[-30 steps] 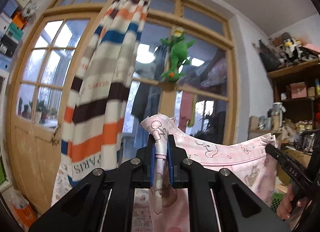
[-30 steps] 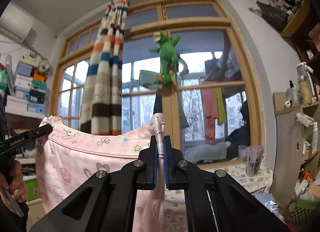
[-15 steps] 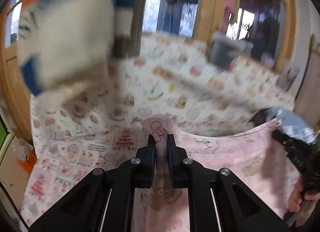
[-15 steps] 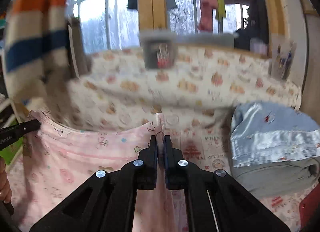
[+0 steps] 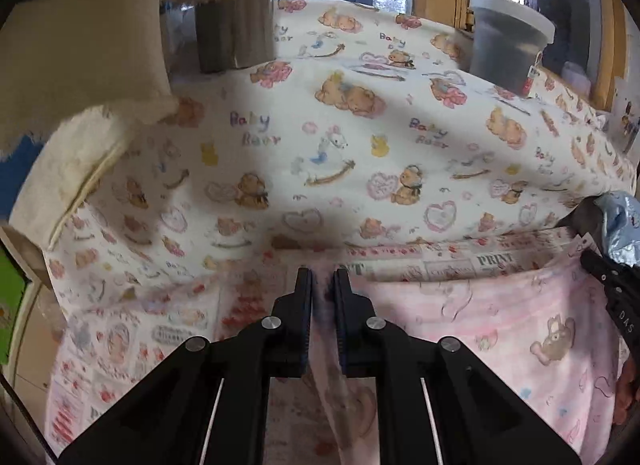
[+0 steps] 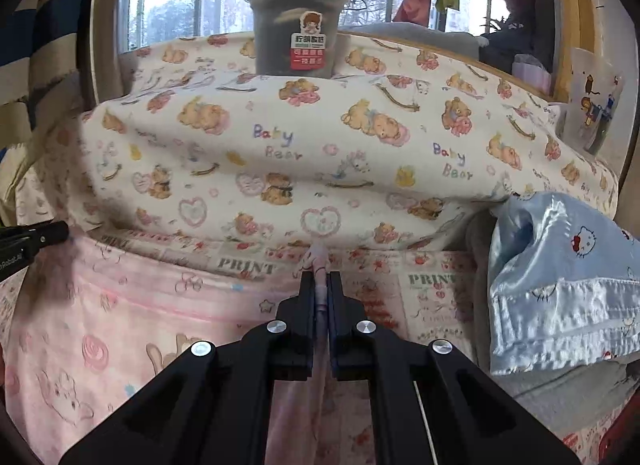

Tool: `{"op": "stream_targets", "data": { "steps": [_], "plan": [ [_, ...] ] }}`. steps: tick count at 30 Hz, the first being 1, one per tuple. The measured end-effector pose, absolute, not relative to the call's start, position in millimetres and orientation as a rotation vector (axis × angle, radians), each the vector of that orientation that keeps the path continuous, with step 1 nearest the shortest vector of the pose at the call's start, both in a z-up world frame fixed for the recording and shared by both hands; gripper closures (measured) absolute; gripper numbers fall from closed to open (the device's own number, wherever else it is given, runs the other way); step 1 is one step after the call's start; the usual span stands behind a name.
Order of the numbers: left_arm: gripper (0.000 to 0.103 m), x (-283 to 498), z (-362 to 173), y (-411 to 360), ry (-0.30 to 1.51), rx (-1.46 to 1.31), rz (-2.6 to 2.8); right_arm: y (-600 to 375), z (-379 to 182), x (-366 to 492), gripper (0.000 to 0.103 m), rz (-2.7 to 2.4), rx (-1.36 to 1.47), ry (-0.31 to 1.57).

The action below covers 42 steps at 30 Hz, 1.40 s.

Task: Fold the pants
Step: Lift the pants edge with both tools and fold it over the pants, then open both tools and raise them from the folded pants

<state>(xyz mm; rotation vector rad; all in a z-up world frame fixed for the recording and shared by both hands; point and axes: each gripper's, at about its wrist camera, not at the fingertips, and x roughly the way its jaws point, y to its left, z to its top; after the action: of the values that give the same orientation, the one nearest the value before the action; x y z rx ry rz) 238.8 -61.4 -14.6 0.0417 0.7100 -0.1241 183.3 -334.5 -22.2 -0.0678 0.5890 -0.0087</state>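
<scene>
Pink pants [image 6: 132, 329] clenched in both tools [image 5: 322, 277] [image 6: 321, 279]; tub [image 6: 296, 25] contents unclear.

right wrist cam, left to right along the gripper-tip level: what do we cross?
Left gripper tip at the far left edge → pink pants stretched between the two → right gripper shut on the pants' edge → "PRINT" patterned sheet → light blue satin blanket.

The right claw [image 6: 320, 285] pinched the pink pants [image 6: 120, 337] over the bed [image 6: 436, 297], near the Baby Bear pillow [image 6: 320, 145].
</scene>
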Motion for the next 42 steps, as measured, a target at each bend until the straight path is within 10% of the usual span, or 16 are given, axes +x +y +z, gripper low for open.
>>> {"op": "stream_targets", "data": {
  "steps": [3,7,29,42],
  "plan": [
    [0.072,241.2,-15.1,-53.4,0.746,0.015,-0.134,-335.5,-24.5,190.6,0.091,-0.015,-0.083,0.625],
    [0.063,224.3,-7.8,-36.7,0.713,-0.002,-0.112,-344.8,-22.0,173.9,0.028,-0.072,-0.083,0.582],
    [0.025,-95.8,30.7,-39.7,0.218,0.088,-0.304,-380.9,41.9,-142.0,0.019,0.198,0.075,0.185],
    [0.023,-151.4,-46.7,-56.4,0.381,0.069,-0.318,-346.9,-42.6,-192.4,0.02,0.254,0.107,0.278]
  ]
}}
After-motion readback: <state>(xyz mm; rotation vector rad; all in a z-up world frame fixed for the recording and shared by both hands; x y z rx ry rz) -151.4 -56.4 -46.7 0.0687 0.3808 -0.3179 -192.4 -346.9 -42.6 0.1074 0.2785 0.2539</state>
